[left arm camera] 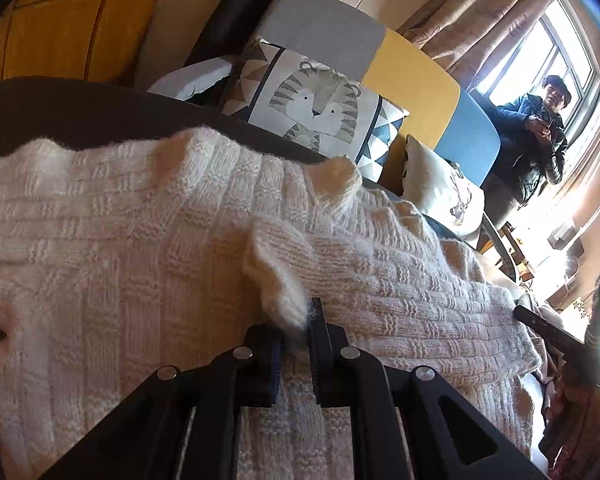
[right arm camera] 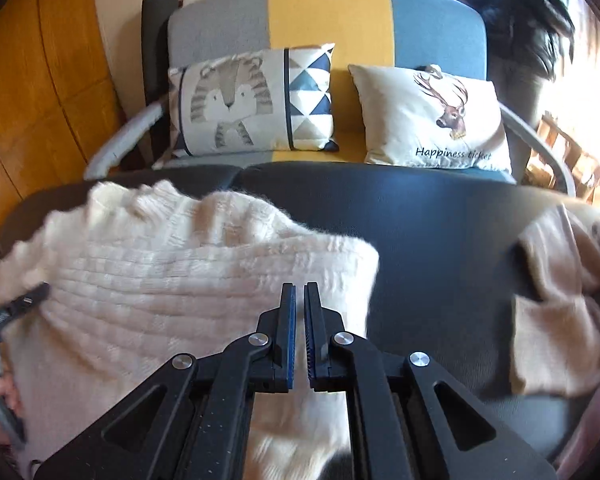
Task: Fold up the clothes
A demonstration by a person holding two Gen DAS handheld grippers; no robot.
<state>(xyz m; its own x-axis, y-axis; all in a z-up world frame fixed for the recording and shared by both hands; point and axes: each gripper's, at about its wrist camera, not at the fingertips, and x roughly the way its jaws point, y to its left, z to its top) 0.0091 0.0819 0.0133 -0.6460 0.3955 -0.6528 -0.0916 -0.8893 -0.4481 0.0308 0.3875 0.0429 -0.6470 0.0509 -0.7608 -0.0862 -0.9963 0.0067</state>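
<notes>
A cream knit sweater (left arm camera: 140, 240) lies spread on a dark table (right arm camera: 420, 232); it also shows in the right wrist view (right arm camera: 160, 272). My left gripper (left arm camera: 300, 320) is shut on a raised fold of the sweater, fuzzy knit pinched between its fingers. My right gripper (right arm camera: 299, 292) hovers over the sweater's right edge with its jaws nearly closed and nothing between them. The left gripper's tip (right arm camera: 24, 304) shows at the far left of the right wrist view, on the sweater.
A beige garment (right arm camera: 560, 300) lies on the table's right side. Behind the table stands a grey, yellow and blue sofa (right arm camera: 332, 12) with a tiger cushion (right arm camera: 252, 100) and a deer cushion (right arm camera: 436, 120). A person (left arm camera: 536, 136) stands by the window.
</notes>
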